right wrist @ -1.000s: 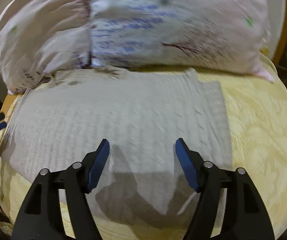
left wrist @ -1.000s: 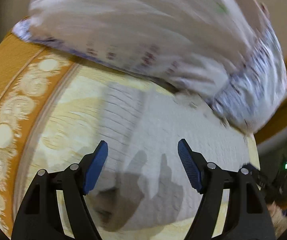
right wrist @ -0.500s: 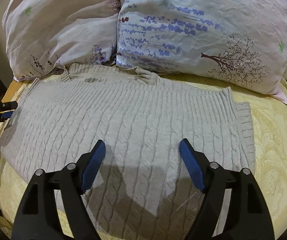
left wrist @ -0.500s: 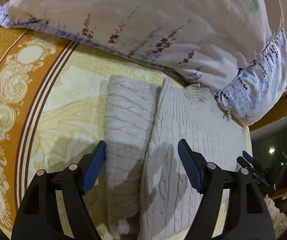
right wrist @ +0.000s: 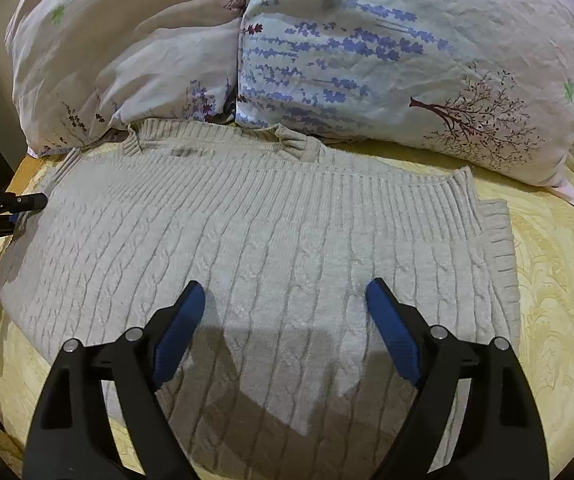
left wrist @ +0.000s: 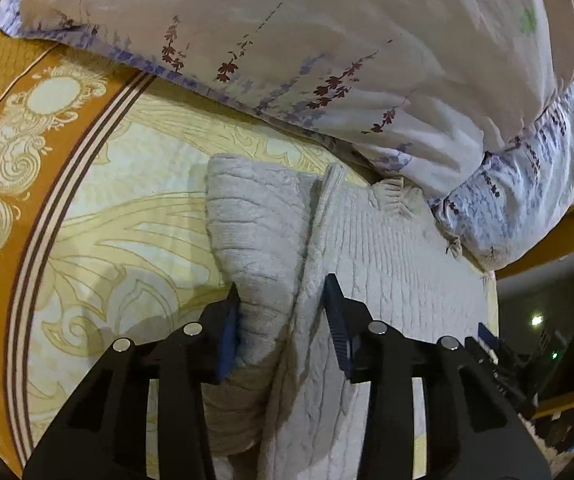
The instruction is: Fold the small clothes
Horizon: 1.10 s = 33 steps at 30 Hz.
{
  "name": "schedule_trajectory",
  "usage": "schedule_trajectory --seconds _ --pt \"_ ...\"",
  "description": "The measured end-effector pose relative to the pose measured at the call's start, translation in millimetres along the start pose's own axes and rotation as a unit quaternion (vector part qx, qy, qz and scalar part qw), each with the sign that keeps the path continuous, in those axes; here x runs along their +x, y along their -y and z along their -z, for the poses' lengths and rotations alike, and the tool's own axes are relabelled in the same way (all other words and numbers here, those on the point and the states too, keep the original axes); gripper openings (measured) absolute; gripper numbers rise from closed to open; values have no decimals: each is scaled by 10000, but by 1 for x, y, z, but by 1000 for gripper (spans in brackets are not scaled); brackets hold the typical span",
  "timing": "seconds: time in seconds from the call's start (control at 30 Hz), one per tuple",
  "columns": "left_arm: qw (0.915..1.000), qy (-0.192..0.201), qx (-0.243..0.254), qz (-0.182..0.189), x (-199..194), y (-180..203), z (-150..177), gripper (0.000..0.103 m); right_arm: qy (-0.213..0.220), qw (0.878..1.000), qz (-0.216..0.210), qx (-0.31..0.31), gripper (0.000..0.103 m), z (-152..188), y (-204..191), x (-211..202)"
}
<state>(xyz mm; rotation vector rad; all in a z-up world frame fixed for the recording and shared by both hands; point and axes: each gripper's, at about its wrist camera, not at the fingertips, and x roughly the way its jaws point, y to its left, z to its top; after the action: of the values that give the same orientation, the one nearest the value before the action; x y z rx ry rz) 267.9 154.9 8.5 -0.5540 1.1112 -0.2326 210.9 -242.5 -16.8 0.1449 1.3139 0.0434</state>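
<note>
Floral pillows [right wrist: 387, 60] on yellow patterned bedspread [left wrist: 127, 208]

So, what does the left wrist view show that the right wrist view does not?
Only the left wrist view: the left hand-held gripper closing on the sweater's bunched sleeve, and the orange bedspread border. Only the right wrist view: the right hand-held gripper opening above the knit with nothing between its jaws, and the tree-print pillow. Both: the grey cable-knit sweater and the pillows.

Left gripper [left wrist: 281, 316] is closing its jaws around the folded-over sleeve [left wrist: 255, 240] of the grey cable-knit sweater [left wrist: 387, 264], spread on a yellow patterned bedspread [left wrist: 127, 208] right below a floral pillow [left wrist: 327, 40].
</note>
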Motion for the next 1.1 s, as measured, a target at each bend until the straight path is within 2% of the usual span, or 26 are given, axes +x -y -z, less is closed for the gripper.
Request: schedule_trajectory --seconds 0.23,0.27,0.3,0.47,0.67,0.83,0.93,1.1 --pt "9999 -17 -13 -135 7 10 0 36 3 10000 -23 3 85 0 0 0" --pt "9999 -24 -49 -96 8 10 0 29 3 10000 -24 -3 85 0 0 0" --pt "9999 -13 -95 -51 9 12 0 26 3 10000 -25 -3 85 0 0 0" --pt "9992 160 -150 325 -4 36 -2 24 24 10000 -39 38 85 1 1 0" --pt "9971 269 79 701 -13 98 -8 23 68 9999 -67 131 85 3 2 -3" --pt "9931 210 200 1140 -4 153 -11 22 87 9995 -102 302 84 7 8 -6" --pt "9907 3 326 1318 14 188 -8 22 95 9991 -102 389 84 10 14 -10" --pt "9877 -418 672 1350 53 239 10 22 194 9984 -25 538 84 16 28 -25"
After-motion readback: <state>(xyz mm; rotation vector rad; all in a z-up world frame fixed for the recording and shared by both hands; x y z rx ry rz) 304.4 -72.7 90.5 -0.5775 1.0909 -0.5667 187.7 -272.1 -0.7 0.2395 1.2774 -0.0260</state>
